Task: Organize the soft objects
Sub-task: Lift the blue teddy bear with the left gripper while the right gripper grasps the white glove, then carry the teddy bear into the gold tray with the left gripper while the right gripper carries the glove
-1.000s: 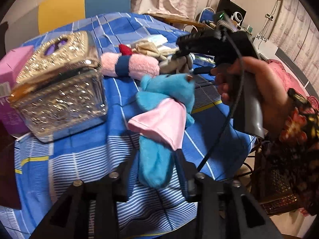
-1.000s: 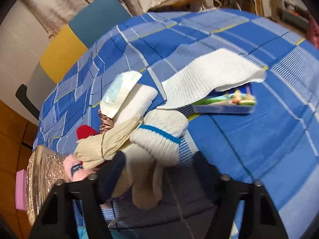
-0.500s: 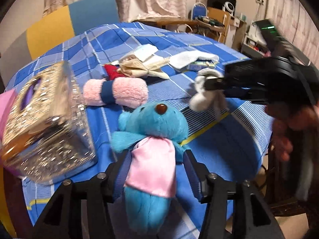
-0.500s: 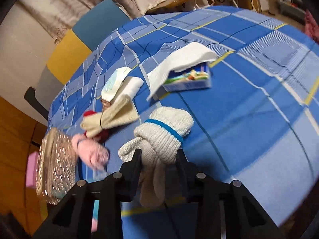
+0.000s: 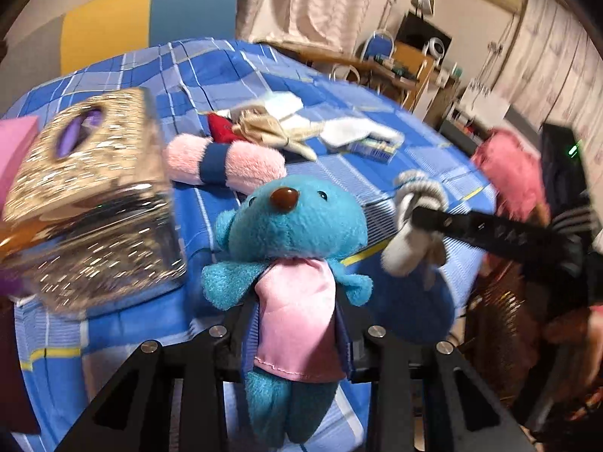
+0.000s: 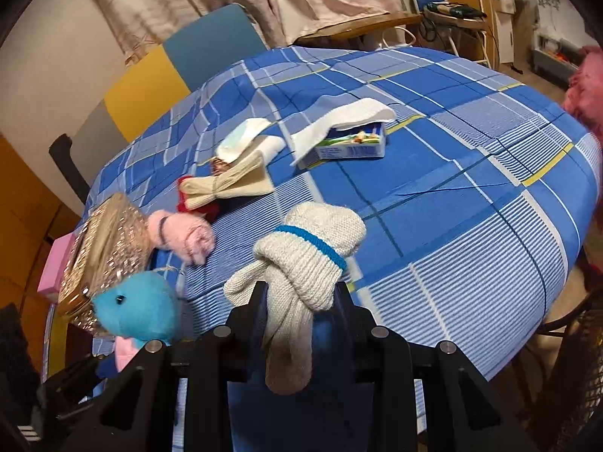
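Blue teddy point(image 5: 294, 233) and knotted white sock point(image 6: 305, 260), you are holding one in each tong.
Your left tongs point(image 5: 294, 324) are closing on the teddy's pink shirt; your right tongs point(image 6: 301, 301) are pinching the sock, both above the blue checked tablecloth point(image 6: 471, 196).

Glittery gold tissue box point(image 5: 86, 196) on blue plaid tablecloth point(image 6: 471, 203); small carton point(image 6: 350, 147) mid-table; yellow/blue chair point(image 5: 150, 22) behind.

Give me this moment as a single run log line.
left gripper: closing on blue plush toy | right gripper: shut on knotted white gloves | both lifted off blue checked tablecloth
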Tool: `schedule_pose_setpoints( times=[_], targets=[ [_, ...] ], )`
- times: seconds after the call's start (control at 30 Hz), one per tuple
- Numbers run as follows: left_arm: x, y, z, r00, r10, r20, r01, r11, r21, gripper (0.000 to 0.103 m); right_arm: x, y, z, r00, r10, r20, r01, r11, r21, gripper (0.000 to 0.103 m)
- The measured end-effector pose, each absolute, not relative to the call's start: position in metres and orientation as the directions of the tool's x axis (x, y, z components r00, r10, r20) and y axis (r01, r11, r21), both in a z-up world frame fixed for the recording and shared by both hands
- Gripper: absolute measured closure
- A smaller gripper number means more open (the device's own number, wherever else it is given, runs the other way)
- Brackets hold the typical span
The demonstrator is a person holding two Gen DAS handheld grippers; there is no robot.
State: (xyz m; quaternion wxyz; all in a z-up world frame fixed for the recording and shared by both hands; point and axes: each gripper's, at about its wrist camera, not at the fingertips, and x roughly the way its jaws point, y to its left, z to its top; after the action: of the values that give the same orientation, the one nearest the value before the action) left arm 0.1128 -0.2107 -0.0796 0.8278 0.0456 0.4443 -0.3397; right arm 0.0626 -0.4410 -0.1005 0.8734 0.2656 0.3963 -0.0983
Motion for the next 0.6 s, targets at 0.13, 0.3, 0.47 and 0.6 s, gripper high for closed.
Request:
schedule_pose_setpoints(
  times=[0.13,0.3,0.47,0.6],
  targets=[
    [0.102,-0.175,-0.063,0.392,-0.557,-0.732,0.582,0.767,-0.271,0.069,0.058,-0.423,-0.095,0.666,0.052,-0.744,0.352,0.858,0.375,0.068],
    [0.099,-0.122,-0.043,0.451,-0.549,-0.704,0.530,0.799,-0.284,0.068,0.054,-0.394,-0.089,0.664,0.074,-0.744,0.299,0.886,0.354,0.068],
    [0.112,-0.061,-0.022,0.523,-0.519,-0.676,0.452,0.841,-0.297,0.068,0.052,-0.361,-0.080,0.667,0.111,-0.737,0.230,0.910,0.346,0.068],
    [0.134,-0.004,-0.008,0.605,-0.427,-0.671,0.361,0.899,-0.247,0.068,0.048,-0.330,-0.064,0.690,0.153,-0.707,0.151,0.926,0.347,0.068]
  ],
)
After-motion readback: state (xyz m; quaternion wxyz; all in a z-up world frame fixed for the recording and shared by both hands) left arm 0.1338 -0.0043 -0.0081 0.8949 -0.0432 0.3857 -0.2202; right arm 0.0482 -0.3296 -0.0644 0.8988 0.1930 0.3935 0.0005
